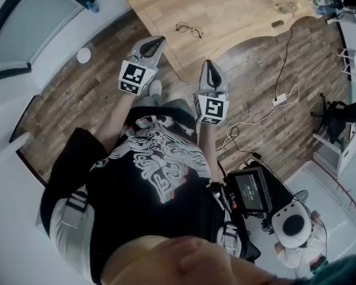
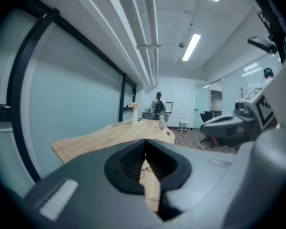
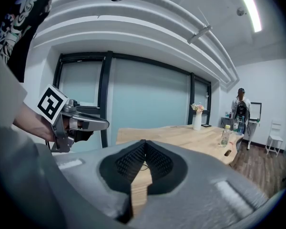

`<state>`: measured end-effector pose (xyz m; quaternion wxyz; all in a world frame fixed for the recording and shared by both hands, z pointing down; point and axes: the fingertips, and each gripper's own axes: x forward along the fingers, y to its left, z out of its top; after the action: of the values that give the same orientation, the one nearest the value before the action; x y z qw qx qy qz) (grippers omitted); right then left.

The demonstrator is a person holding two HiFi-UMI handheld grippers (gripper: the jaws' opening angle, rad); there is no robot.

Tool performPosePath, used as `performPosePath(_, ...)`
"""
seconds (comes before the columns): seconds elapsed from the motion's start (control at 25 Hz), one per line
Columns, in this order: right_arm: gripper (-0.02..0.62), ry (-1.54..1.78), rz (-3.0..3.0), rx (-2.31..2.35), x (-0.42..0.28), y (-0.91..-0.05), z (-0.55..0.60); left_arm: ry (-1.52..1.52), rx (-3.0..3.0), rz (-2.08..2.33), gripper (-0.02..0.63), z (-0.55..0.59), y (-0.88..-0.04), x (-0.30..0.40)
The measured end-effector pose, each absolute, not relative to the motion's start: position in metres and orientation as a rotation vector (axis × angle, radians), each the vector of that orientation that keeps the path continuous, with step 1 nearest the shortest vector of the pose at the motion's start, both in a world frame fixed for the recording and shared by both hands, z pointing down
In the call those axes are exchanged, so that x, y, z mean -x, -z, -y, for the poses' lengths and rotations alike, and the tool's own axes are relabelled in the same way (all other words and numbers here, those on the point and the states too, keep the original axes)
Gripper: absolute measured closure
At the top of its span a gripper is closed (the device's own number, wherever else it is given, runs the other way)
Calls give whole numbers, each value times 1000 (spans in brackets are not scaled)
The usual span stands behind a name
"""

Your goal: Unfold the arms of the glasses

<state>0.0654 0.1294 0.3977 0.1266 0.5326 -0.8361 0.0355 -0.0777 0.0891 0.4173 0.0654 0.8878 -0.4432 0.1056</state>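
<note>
Glasses (image 1: 189,29) lie on the table (image 1: 243,10) ahead of both grippers, untouched. The left gripper (image 1: 159,40) is nearer than the right gripper (image 1: 209,64); both pairs of jaws are together, empty.

Wood-plank floor (image 1: 77,94) filled middle of head view. Light wooden table (image 1: 237,10), wavy-edged, sat at top centre. Dark-framed frosted glass wall (image 3: 148,94) spanned centre of right gripper view. In left gripper view: white far wall (image 2: 181,87) at centre, ceiling strip light (image 2: 190,46) lit at upper right, white chair (image 2: 184,124) beyond table.
</note>
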Motion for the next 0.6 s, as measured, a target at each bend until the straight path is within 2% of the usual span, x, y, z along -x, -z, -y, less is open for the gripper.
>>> performPosePath(0.6,595,-164,2435,-1427,-84,-418,-77,-375,-2617,1370,617,-42,-431,68)
